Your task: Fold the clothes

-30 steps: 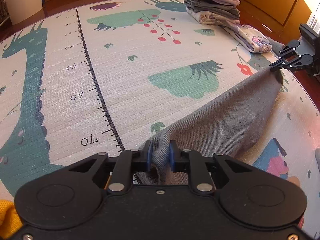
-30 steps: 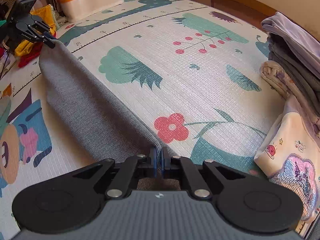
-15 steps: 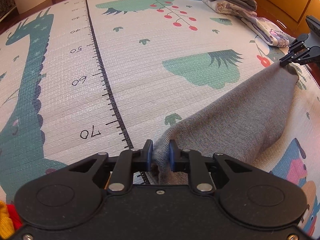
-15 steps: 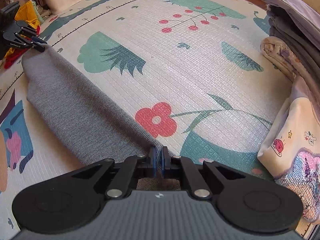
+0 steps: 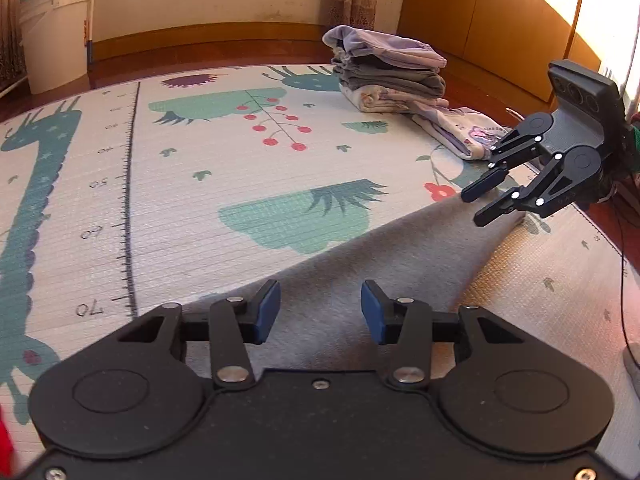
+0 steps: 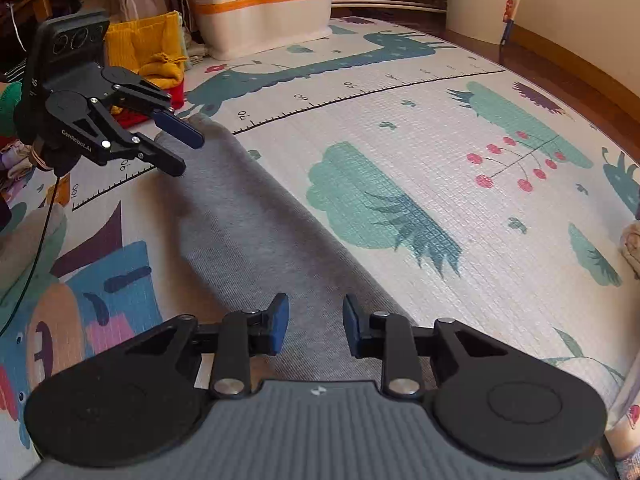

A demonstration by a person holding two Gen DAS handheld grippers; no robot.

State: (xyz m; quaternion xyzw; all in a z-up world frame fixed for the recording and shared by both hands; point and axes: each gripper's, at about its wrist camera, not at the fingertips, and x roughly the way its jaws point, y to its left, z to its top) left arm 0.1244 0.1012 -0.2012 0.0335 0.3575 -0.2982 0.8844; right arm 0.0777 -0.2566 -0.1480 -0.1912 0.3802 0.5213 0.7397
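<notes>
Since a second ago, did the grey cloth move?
Yes. The grey cloth dropped flat onto the mat, its edge below the green bush print. Both the left gripper and the right gripper have open jaws.

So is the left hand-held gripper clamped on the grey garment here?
No, the left hand-held gripper is open, its blue pads apart above the grey garment, which lies flat on the play mat.
</notes>
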